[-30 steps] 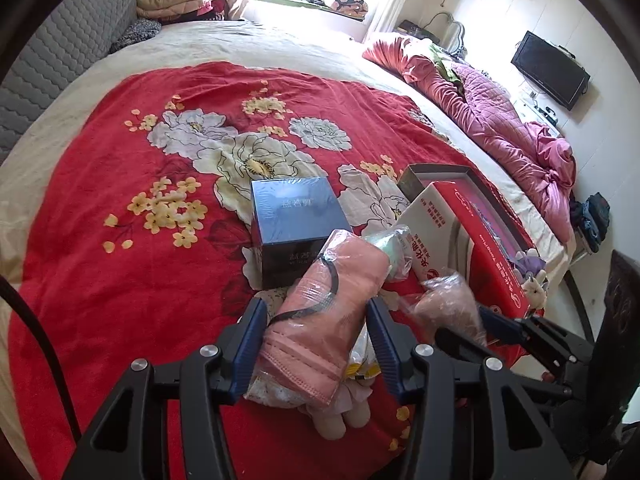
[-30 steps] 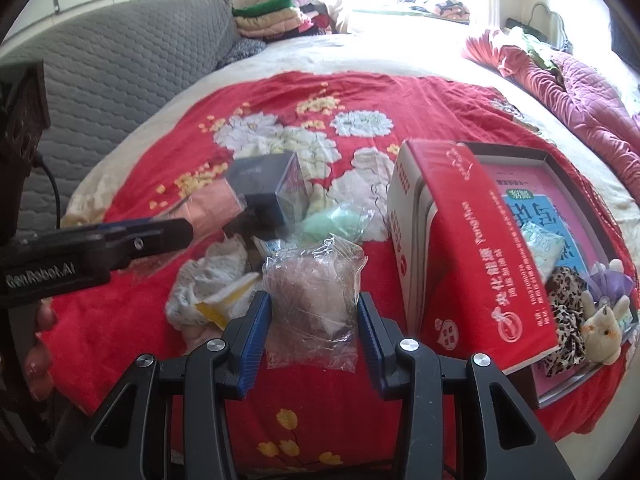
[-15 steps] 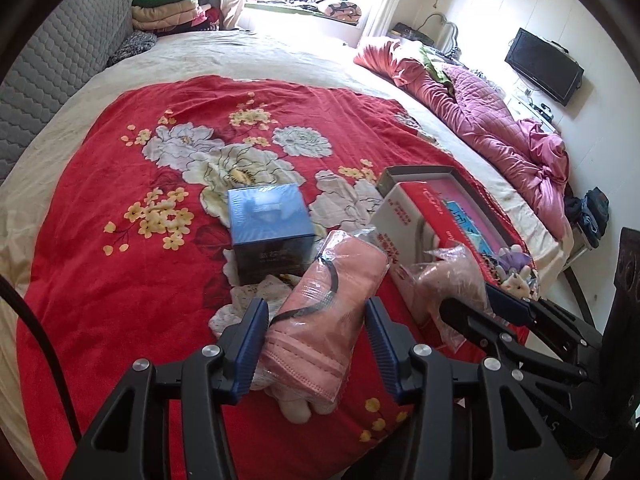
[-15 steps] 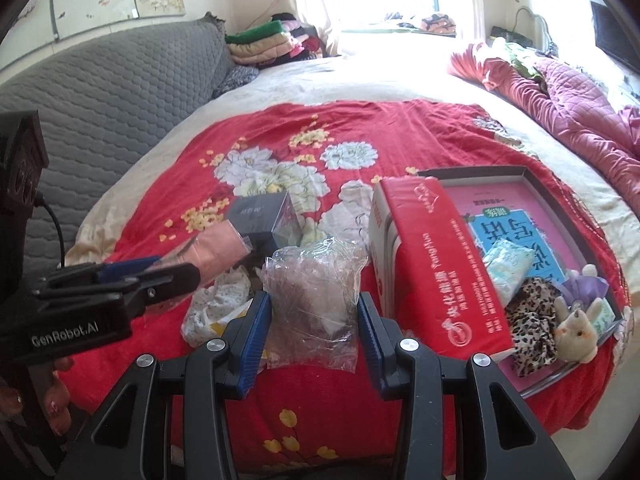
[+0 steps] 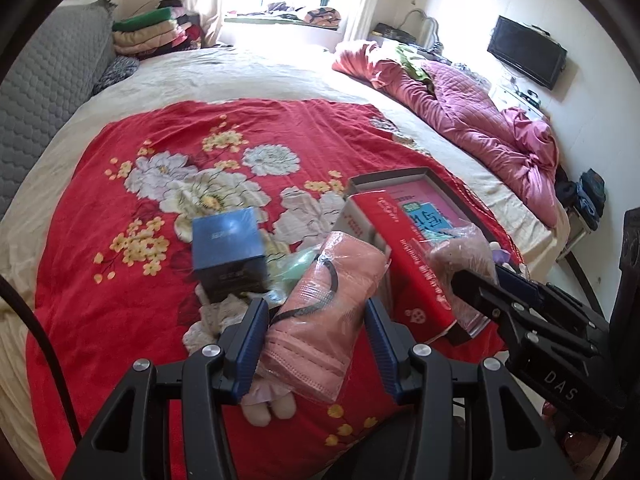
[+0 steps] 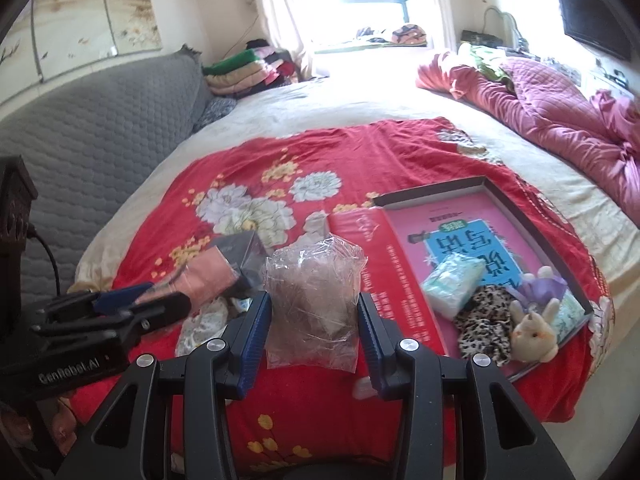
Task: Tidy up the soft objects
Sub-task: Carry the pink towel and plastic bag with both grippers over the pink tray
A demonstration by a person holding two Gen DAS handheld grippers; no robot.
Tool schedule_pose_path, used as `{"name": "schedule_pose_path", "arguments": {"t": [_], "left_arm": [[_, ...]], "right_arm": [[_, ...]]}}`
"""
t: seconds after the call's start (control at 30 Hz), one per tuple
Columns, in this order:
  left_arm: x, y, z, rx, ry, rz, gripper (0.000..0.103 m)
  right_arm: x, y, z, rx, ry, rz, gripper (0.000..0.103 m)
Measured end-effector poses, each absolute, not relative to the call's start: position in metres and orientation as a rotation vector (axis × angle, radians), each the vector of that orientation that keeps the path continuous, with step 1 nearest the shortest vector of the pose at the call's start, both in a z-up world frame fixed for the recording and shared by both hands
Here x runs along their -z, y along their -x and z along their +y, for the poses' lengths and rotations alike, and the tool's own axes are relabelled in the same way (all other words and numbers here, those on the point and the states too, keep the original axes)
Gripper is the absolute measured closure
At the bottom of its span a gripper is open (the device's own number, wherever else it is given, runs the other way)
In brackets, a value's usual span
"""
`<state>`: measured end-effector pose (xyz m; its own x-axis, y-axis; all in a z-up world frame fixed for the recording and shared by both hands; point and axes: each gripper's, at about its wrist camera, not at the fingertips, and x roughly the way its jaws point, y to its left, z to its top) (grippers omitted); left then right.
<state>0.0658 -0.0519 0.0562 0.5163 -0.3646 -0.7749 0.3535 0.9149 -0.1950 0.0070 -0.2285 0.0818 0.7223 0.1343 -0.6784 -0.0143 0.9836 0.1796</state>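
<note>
The left gripper (image 5: 316, 320) is clamped on a clear-wrapped pack of pink face masks (image 5: 326, 316), held up off the red floral blanket (image 5: 120, 300). The right gripper (image 6: 312, 320) grips a crinkled clear plastic bag (image 6: 314, 296) with something pinkish inside, too blurred to name. Just beyond, a dark blue box (image 5: 228, 256) stands on the blanket beside a red carton (image 6: 384, 276). To the right lies a shallow open box (image 6: 536, 232) holding a tissue pack (image 6: 452, 282), a leopard-print cloth (image 6: 486, 320) and a small plush rabbit (image 6: 534, 332). Far right, a crumpled pink quilt (image 6: 560, 120).
</note>
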Motion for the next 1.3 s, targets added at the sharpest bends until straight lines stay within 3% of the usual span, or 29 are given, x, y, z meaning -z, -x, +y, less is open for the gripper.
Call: {"name": "schedule_pose_path", "arguments": {"t": [0.67, 1.3], "left_arm": [[-0.09, -0.058, -0.146, 0.536, -0.086, 0.883, 0.053], [-0.082, -0.05, -0.213, 0.576, -0.171, 0.888, 0.053]], "right_arm": [[-0.116, 0.021, -0.307, 0.046, -0.25, 0.657, 0.058], [-0.128, 0.044, -0.374, 0.14, -0.305, 0.605, 0.058]]}}
